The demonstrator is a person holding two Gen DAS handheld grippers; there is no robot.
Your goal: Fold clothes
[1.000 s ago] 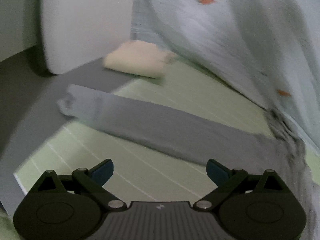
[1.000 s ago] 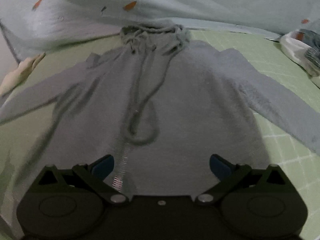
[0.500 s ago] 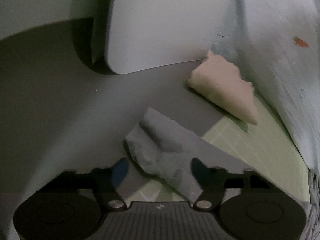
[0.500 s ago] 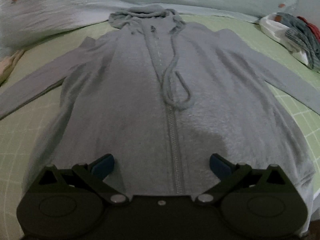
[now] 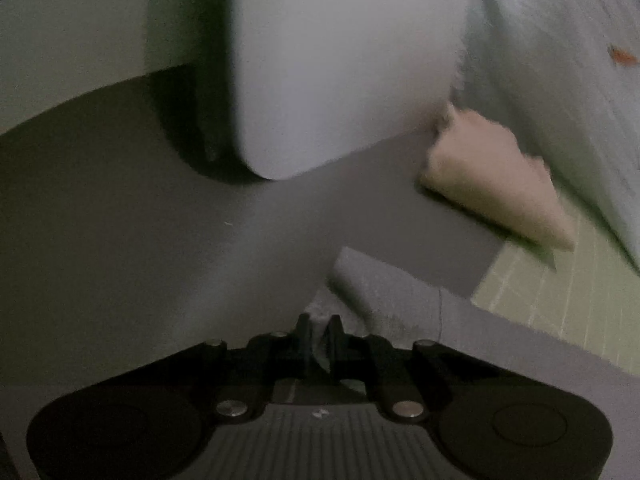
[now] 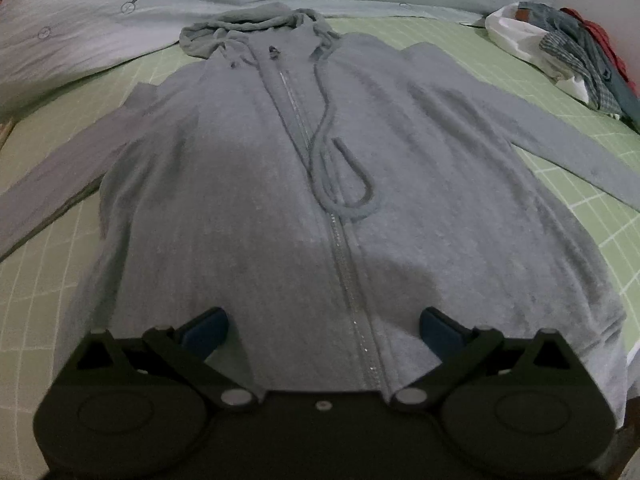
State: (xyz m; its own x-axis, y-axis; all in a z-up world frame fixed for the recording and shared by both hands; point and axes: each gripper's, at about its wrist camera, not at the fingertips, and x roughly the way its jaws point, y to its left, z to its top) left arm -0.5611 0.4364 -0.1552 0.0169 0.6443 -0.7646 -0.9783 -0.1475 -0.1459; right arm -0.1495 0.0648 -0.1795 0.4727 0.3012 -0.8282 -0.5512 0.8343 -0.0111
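Your left gripper [image 5: 319, 330] is closing its jaws on the cuff [image 5: 320, 314] of the grey hoodie's [image 6: 320, 184] sleeve [image 5: 400, 296], with a fold of fabric already pinched between the pads. From there the sleeve runs off toward four o'clock over the green grid mat [image 5: 560, 300]. Your right gripper [image 6: 322, 330] stands wide and holds nothing, hovering over the hem near the zipper [image 6: 340, 248].

The hoodie lies flat and face up on the mat, hood [image 6: 248, 26] at twelve o'clock in the right wrist view, sleeves spread toward nine and three o'clock.

Expect it to be soft, fleecy and limp: light enough for one pinch, but it will sag and drag wherever you don't support it. The double-layered cuff looks like a sound hold. For the body, take the hem corners or shoulder seams. Mind the loose drawstring [image 6: 344, 184] looped at centre; it may snag as you fold. The stiffer zipper line probably resists creasing across it.
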